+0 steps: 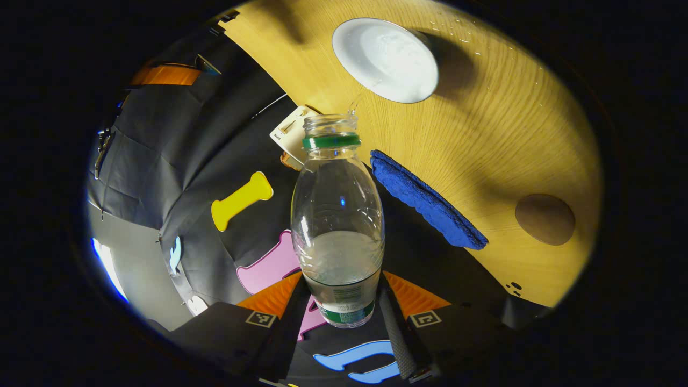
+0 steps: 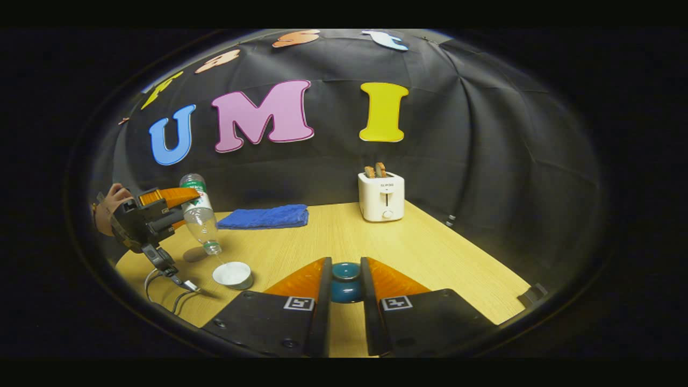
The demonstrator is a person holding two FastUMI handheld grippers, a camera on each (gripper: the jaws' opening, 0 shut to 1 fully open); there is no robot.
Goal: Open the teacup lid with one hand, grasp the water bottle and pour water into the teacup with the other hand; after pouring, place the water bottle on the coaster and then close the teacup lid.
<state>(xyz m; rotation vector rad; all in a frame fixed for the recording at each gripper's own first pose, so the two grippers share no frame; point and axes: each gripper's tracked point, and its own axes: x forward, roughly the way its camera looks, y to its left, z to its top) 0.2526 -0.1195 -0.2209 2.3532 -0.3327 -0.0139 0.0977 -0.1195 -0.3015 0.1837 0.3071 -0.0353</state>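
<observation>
One water bottle [image 1: 337, 226], one teacup [image 1: 385, 59], one lid [image 2: 345, 281], one coaster [image 1: 544, 219].

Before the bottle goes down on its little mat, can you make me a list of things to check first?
1. Left gripper holds the water bottle with both fingers pressing on it: ok.
2. Bottle is tipped with its mouth over the teacup: ok.
3. Water has finished pouring: not ok, a thin stream runs into the cup and water is left in the bottle.
4. Coaster is bare and ready: ok.
5. Right gripper keeps the teacup lid clamped away from the cup: ok.
6. Table is dry: not ok, droplets lie past the cup.
</observation>
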